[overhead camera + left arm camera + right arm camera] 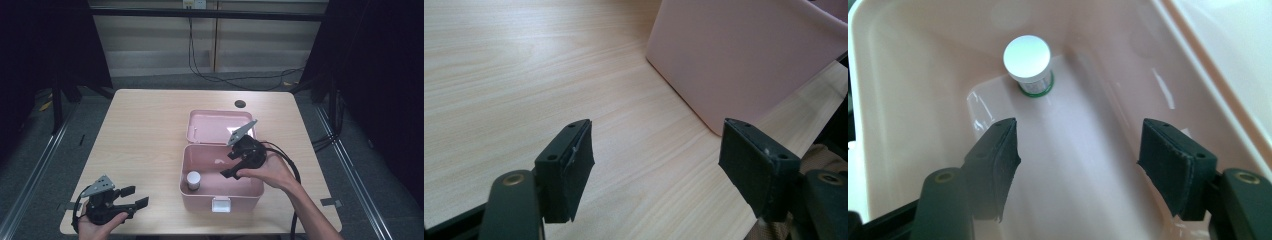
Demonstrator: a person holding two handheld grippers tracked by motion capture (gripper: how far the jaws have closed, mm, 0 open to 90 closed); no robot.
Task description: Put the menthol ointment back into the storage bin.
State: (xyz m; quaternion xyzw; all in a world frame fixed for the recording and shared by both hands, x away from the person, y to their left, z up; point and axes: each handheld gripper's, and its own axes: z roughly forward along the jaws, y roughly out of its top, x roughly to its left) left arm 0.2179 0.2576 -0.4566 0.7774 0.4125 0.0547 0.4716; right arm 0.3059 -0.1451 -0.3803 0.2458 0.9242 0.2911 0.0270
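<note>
A pink box (221, 195) stands open on the wooden table, its lid (218, 126) folded back behind it. A small white-capped bottle (193, 180) with a green ring at its foot stands upright in the box's near left corner (1027, 61). My right gripper (227, 162) hangs over the box's right half, pointed at the bottle and well short of it. Its jaws are open with nothing between them (1078, 160). My left gripper (134, 196) rests at the table's front left, open and empty (656, 165), aimed at the box's pink side wall (744, 55).
A dark round hole (240, 104) lies in the table behind the lid. A white latch (221, 204) is on the box's front. Black cables trail off the right edge and across the floor beyond. Bare wood spreads over the table's left half (145, 130).
</note>
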